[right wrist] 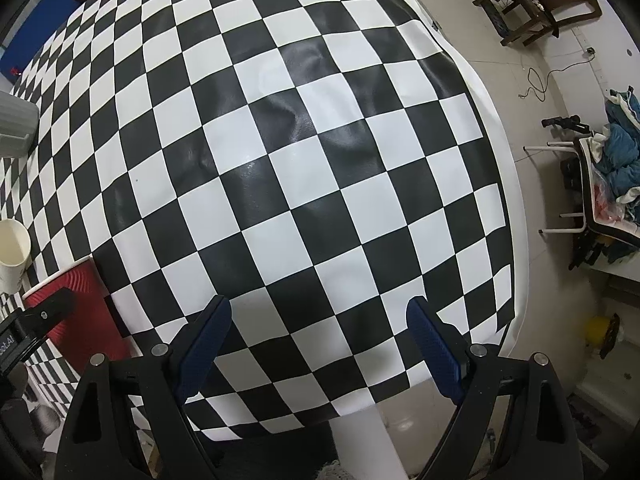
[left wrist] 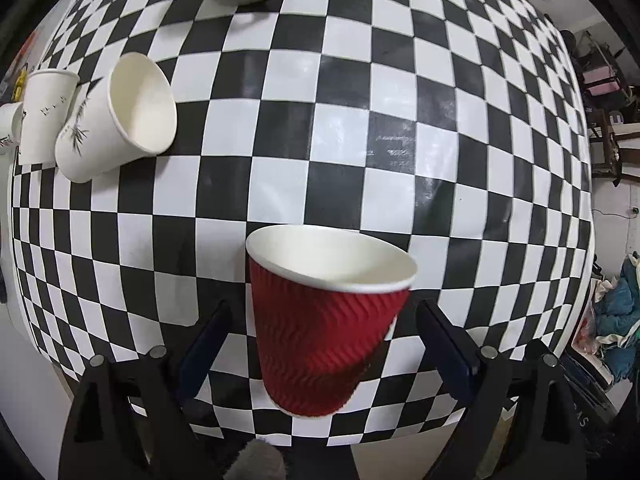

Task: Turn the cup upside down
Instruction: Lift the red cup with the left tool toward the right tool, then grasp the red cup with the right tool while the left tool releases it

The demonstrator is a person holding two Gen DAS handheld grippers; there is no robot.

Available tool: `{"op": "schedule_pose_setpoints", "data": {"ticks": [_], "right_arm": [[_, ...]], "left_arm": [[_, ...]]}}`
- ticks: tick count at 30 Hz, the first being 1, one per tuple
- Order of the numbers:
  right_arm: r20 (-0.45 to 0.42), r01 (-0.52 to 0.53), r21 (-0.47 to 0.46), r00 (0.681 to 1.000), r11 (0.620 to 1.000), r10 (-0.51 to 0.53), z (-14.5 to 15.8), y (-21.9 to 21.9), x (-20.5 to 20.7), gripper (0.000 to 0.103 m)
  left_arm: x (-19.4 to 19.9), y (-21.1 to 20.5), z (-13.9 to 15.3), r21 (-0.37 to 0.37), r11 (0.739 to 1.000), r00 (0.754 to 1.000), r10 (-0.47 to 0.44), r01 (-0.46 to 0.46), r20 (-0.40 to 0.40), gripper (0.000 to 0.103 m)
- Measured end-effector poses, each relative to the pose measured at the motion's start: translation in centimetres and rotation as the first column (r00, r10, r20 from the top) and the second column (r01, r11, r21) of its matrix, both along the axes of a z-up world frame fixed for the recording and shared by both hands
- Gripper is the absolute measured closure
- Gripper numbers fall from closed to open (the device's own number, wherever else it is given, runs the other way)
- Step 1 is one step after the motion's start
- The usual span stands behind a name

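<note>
Standing upright, red cup (left wrist: 326, 332) between parted left hand-held gripper (left wrist: 324, 320), base partly hidden, right hand-held gripper (right wrist: 318, 320) parted

- A black-and-white checkered tablecloth (right wrist: 304, 184) covers the table ahead of the fingers, glossy, with light glare on its wrinkles.
- Pale tiled floor (right wrist: 472, 28) lies beyond the right fingertip side.
- A dark wooden chair (right wrist: 532, 4) stands far ahead to the right.
- A white-legged chair (right wrist: 592, 200) heaped with blue clothes (right wrist: 620, 152) sits right of the fingers.
- A black cable (right wrist: 536, 80) trails across the floor.
- A blue panel (right wrist: 36, 32) shows far left.
</note>
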State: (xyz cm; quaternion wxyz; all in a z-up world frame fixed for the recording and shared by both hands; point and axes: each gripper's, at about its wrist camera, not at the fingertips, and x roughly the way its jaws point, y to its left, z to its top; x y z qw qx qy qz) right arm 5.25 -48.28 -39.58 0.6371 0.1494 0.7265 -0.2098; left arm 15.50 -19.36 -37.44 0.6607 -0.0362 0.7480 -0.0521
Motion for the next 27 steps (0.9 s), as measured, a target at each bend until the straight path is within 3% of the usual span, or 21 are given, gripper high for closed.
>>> {"op": "schedule_pose_setpoints", "data": {"ticks": [5,7,8,10,12,14,15,17,19,21,22,24,25,27], "right_arm": [[0.021,-0.002,0.011,1.000,1.000,0.002,1.2,0.2,-0.5,0.013],[0.036,-0.028,0.018,0.999,0.999,0.027,2.3,0.7,-0.6,0.013],[0.046,-0.054,0.017,0.998,0.998,0.053,2.9,1.2,-0.5,0.013],[0.068,-0.139,-0.010,0.988,0.990,0.139,4.2,2.6,-0.2,0.012],[0.085,-0.268,-0.050,0.959,0.962,0.271,5.5,4.7,0.6,0.009],[0.088,-0.435,-0.098,0.892,0.895,0.443,6.6,7.6,1.6,0.008],[0.078,-0.520,-0.125,0.844,0.845,0.531,7.0,9.3,2.0,0.008],[0.033,-0.702,-0.186,0.695,0.688,0.718,7.4,13.3,2.8,0.008],[-0.053,-0.843,-0.242,0.506,0.480,0.861,7.2,17.2,3.3,0.008],[-0.154,-0.930,-0.276,0.292,0.243,0.944,6.4,20.8,2.9,0.008],[-0.224,-0.957,-0.279,0.141,0.075,0.964,5.7,22.9,2.3,0.008],[-0.347,-0.942,-0.256,-0.121,-0.218,0.930,4.0,25.8,1.1,0.008],[-0.398,-0.907,-0.240,-0.232,-0.345,0.888,3.2,26.8,0.3,0.009],[-0.511,-0.729,-0.170,-0.510,-0.664,0.692,0.8,28.3,-2.0,0.009]], "left_arm": [[-0.7,0.2,4.3,-0.038,0.999,0.997,-0.011,0.014,0.078,0.009],[-1.2,0.8,6.9,-0.042,0.998,0.988,-0.030,0.036,0.152,0.009],[-1.5,1.4,8.0,-0.035,0.998,0.981,-0.040,0.048,0.189,0.001],[-2.3,2.8,10.2,-0.002,0.998,0.958,-0.054,0.057,0.280,0.000],[-3.0,4.6,11.5,0.050,0.998,0.933,-0.062,0.047,0.354,0.000],[-4.0,6.3,12.1,0.108,0.994,0.907,-0.073,0.031,0.414,0.000],[-4.5,7.1,12.0,0.145,0.989,0.897,-0.079,0.017,0.435,0.000],[-5.4,8.4,11.0,0.197,0.980,0.891,-0.088,-0.001,0.445,0.000],[-6.1,9.4,9.5,0.241,0.970,0.898,-0.090,-0.019,0.432,0.000],[-7.0,10.8,7.6,0.274,0.961,0.910,-0.074,-0.044,0.407,0.000],[-7.4,11.4,6.5,0.283,0.957,0.919,-0.058,-0.060,0.391,0.000],[-8.1,12.5,4.8,0.297,0.951,0.931,-0.034,-0.082,0.364,0.000],[-8.4,12.8,3.9,0.304,0.949,0.936,-0.024,-0.089,0.351,0.000],[-8.9,13.3,2.1,0.315,0.944,0.948,-0.007,-0.099,0.319,0.000]]}}
